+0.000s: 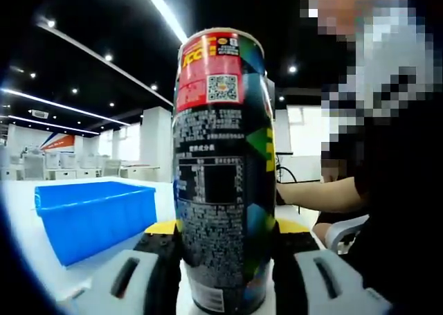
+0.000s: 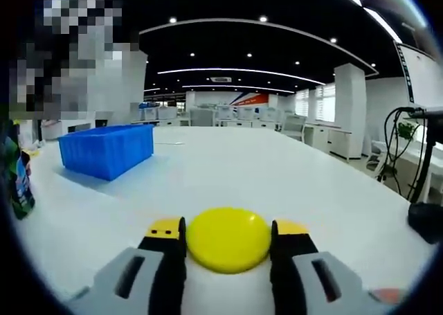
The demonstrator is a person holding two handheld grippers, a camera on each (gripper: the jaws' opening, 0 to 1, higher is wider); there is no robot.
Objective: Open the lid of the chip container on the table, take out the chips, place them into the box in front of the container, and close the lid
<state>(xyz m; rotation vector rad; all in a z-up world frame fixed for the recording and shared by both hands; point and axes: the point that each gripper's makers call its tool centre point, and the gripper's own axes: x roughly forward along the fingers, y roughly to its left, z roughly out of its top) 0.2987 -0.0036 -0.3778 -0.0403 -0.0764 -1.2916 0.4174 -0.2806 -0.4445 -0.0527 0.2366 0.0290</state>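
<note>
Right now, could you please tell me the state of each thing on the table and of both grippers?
Chip can: upright on the table, lid off, held at its base.
Lid: off the can, yellow, held flat just above the table.
Blue box: on the table, open-topped; contents cannot be seen.
Left gripper: shut on the can.
Right gripper: shut on the lid.

A wide white table (image 2: 291,183) spans an open office: black ceiling with light strips (image 2: 235,70) at 12 o'clock, white desks (image 2: 208,114) behind, windows (image 2: 325,107) toward 2 o'clock.
</note>
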